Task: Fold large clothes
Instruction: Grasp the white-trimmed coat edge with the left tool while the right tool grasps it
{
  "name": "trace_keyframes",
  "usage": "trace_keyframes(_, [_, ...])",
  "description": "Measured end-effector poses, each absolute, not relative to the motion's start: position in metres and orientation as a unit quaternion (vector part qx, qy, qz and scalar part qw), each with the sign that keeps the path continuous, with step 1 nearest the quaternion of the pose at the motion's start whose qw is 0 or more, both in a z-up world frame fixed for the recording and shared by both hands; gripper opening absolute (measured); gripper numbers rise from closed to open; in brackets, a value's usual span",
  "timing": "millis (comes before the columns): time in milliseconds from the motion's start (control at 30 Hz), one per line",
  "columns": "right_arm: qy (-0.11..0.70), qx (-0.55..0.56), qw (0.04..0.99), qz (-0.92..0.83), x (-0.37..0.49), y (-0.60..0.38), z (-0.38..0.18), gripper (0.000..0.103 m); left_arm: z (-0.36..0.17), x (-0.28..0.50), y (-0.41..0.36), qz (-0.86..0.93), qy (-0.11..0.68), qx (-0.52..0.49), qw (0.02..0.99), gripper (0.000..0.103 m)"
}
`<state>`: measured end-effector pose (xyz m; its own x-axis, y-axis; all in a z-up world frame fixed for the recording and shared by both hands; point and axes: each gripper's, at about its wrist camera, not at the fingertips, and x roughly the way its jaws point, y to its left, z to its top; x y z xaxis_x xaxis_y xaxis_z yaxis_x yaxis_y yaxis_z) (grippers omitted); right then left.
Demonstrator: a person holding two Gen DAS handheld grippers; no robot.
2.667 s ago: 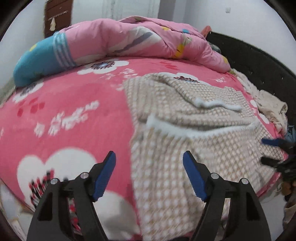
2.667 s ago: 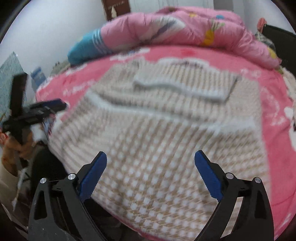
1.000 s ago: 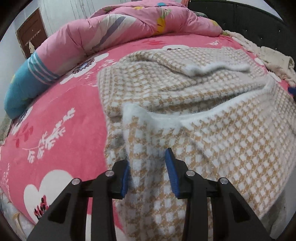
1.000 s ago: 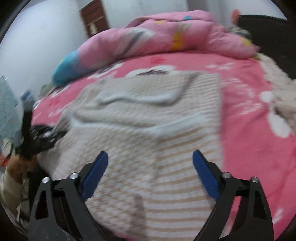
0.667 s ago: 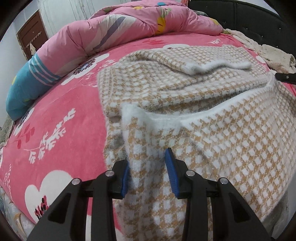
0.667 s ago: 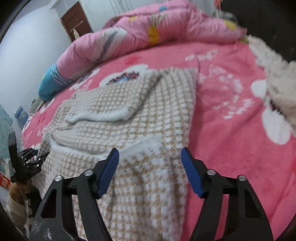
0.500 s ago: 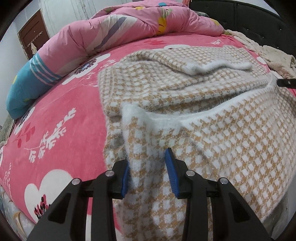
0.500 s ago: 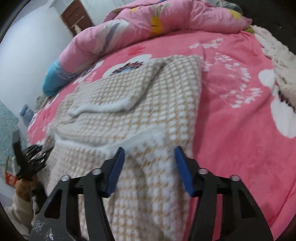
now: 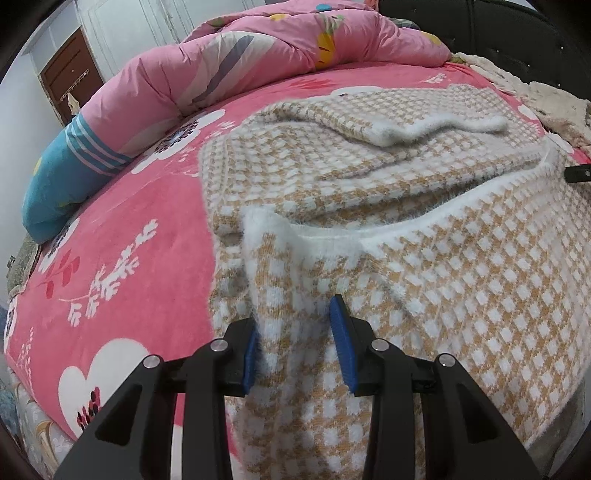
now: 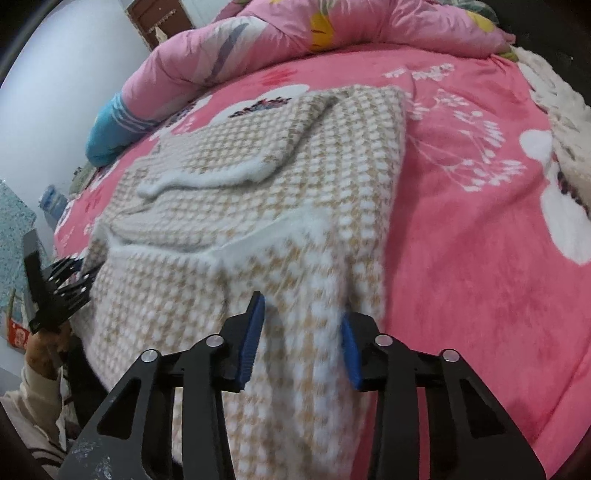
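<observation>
A beige and white checked knit sweater (image 9: 406,184) lies flat on the pink floral bed sheet (image 9: 110,240), with a sleeve folded across its top. Its fuzzy white hem hangs over the near bed edge. My left gripper (image 9: 295,339) is shut on the hem's left corner, with fabric bunched between the blue pads. In the right wrist view the same sweater (image 10: 258,184) fills the middle. My right gripper (image 10: 301,336) has its jaws closing on the hem's right corner, and the pads press the fabric. The left gripper (image 10: 70,280) also shows at the far left there.
A rolled pink quilt (image 9: 258,55) with a blue striped end (image 9: 62,173) lies along the back of the bed. A cream blanket (image 9: 546,99) and a dark headboard (image 9: 480,33) are on the right. A hand and a pale sleeve (image 10: 40,350) hold the left gripper.
The right gripper swung to the sweater's right hem corner, dropped lower, and its wide jaws closed onto the fabric. The left gripper kept its grip and stayed still.
</observation>
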<state>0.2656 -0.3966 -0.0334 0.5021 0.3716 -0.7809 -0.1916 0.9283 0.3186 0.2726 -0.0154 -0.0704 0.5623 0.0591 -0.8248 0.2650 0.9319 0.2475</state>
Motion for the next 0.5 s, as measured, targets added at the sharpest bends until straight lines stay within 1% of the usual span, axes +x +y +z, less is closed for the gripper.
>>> trace_keyframes(67, [0.473,0.09,0.862,0.162,0.268,-0.395,-0.034,0.034,-0.071,0.273,-0.015,-0.06,0.463,0.176,0.867,0.034])
trace_keyframes(167, [0.472,0.073,0.865,0.156,0.261,-0.392,-0.032,0.029,-0.071,0.272,-0.015,-0.059,0.463,0.176,0.867,0.034])
trace_keyframes(300, [0.469,0.063,0.867,0.154,0.253,-0.386,-0.029,0.017,-0.071,0.272,-0.016,-0.057,0.461,0.182,0.867,0.034])
trace_keyframes(500, [0.471,0.029,0.871,0.138,0.258,-0.377,-0.031,0.016,-0.071,0.271,-0.017,-0.056,0.461,0.184,0.866,0.034])
